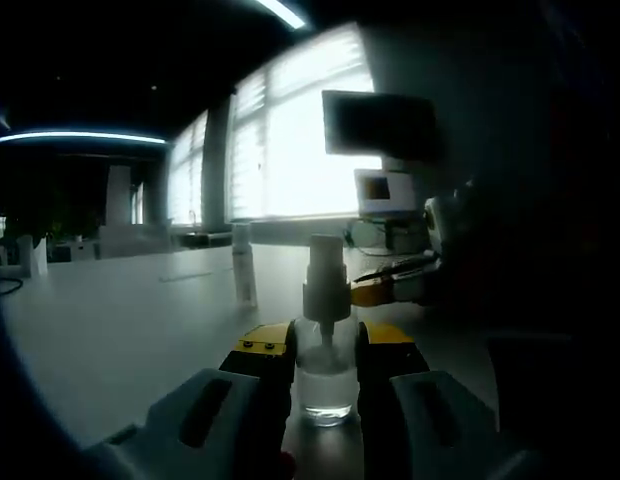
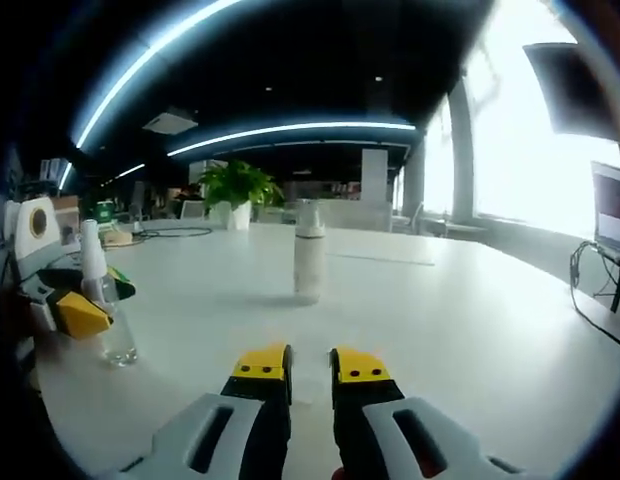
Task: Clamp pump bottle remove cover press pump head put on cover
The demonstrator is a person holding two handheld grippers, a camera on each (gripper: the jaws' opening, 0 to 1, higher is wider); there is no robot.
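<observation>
So the left tongs (image 1: pixel 325 375) are clamped around the lower body of the pump bottle (image 1: pixel 325 350), which stands upright on the white counter (image 1: pixel 120 330). The pump head (image 1: pixel 325 270) is bare, so the cover is already off. That cover (image 2: pixel 309 262) looks to be the pale tube standing on the counter farther out, well apart from the bottle. In the right gripper view the right tongs (image 2: pixel 310 375) are nearly closed with just a thin gap, holding nothing, hovering low over the counter with the bottle off to their left. My guess: clamping and cover removal done, pump press and re-capping still to go.
</observation>
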